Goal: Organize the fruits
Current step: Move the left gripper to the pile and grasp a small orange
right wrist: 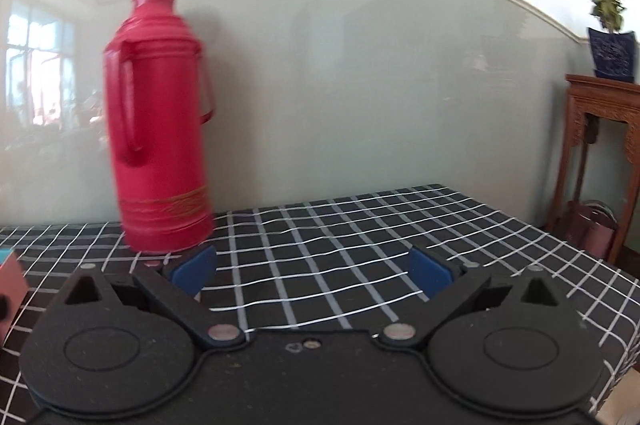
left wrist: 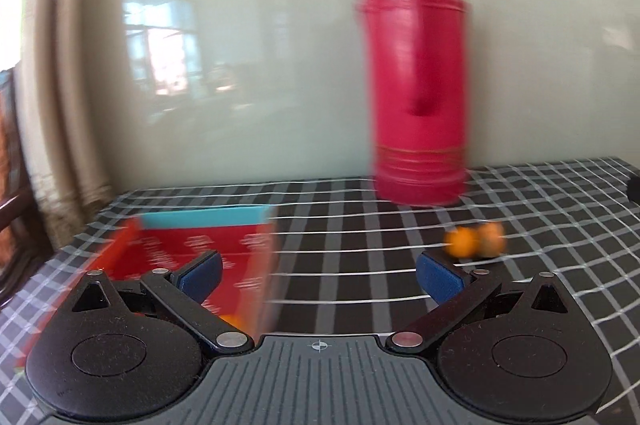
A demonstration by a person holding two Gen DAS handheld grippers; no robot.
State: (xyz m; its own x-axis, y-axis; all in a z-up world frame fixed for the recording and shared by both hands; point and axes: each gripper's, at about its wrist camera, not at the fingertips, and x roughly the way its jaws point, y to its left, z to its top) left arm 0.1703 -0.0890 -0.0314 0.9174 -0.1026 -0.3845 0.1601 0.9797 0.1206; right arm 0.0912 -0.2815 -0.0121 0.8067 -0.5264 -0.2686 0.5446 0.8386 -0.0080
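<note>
In the blurred left wrist view, two small orange fruits lie side by side on the black checked tablecloth, just beyond the right fingertip. A red open box with a teal back wall stands at the left, and an orange fruit shows inside it behind the left finger. My left gripper is open and empty above the cloth, between the box and the two fruits. My right gripper is open and empty over bare cloth. No fruit shows in the right wrist view.
A tall red thermos stands at the back by the wall and also shows in the right wrist view. A box corner is at that view's left edge. A wooden stand with a potted plant is beyond the table's right end.
</note>
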